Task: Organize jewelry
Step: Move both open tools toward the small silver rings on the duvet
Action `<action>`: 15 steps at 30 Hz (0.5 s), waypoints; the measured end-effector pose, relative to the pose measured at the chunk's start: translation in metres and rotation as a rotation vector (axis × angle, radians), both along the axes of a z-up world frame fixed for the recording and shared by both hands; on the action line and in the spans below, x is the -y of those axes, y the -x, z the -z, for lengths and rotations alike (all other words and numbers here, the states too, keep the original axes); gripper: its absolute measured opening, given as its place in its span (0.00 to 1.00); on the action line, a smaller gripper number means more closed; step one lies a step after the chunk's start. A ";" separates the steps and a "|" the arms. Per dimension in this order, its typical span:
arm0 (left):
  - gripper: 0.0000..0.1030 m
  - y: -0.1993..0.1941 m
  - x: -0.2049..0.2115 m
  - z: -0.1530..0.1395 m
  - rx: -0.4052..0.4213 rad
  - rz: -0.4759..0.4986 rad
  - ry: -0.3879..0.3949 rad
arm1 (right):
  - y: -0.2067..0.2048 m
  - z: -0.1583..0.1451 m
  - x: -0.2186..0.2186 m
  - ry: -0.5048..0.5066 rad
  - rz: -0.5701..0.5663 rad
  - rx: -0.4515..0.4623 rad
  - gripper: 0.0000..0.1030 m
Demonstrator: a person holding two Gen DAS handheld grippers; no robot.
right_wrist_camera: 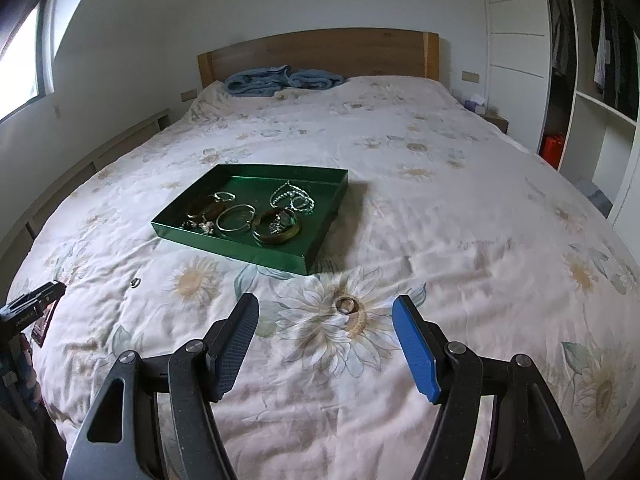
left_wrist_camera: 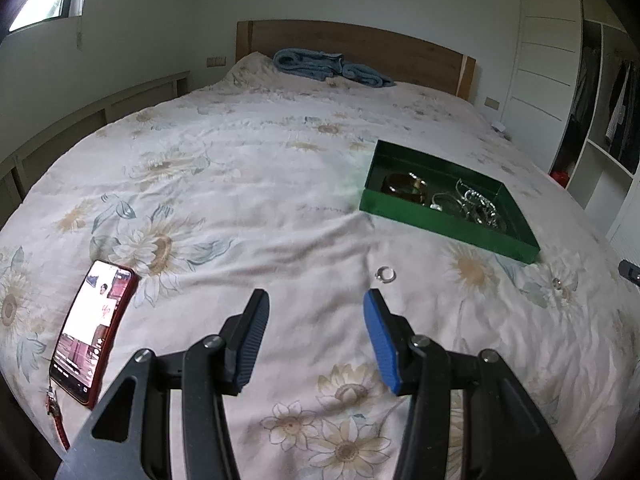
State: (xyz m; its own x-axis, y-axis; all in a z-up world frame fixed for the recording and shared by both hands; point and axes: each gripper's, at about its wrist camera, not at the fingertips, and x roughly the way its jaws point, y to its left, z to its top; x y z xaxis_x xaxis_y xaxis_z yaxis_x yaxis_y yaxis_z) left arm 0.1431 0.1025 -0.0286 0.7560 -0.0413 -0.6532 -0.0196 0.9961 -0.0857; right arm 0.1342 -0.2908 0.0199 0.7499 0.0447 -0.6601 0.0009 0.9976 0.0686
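Lower the gaping, empty right gripper (right_wrist_camera: 325,314) squarely over the ring (right_wrist_camera: 345,305) on the quilt (right_wrist_camera: 460,240) just short of the green tray (right_wrist_camera: 240,246), pinch without snagging fabric, keeping the equally spread left gripper (left_wrist_camera: 315,306) clear.

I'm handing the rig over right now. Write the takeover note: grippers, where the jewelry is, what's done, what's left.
Left gripper: open, empty, over the quilt.
Right gripper: open, empty.
Green tray on the bed already holds bangles and chains.
Loose: one ring on the quilt just ahead of the right gripper, a second ring ahead of the left gripper.
Left to do: pick up both rings and put them in the tray.
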 end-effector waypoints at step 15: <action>0.47 -0.011 -0.005 0.019 -0.040 -0.018 0.011 | -0.014 0.025 0.012 -0.031 0.019 -0.034 0.67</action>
State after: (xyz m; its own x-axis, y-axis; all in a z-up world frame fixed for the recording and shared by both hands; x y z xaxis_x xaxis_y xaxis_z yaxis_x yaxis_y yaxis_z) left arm 0.1545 0.1075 -0.0479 0.7299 -0.0358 -0.6826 -0.0408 0.9946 -0.0957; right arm 0.1485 -0.3030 -0.0050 0.7277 0.0516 -0.6839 0.0229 0.9948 0.0993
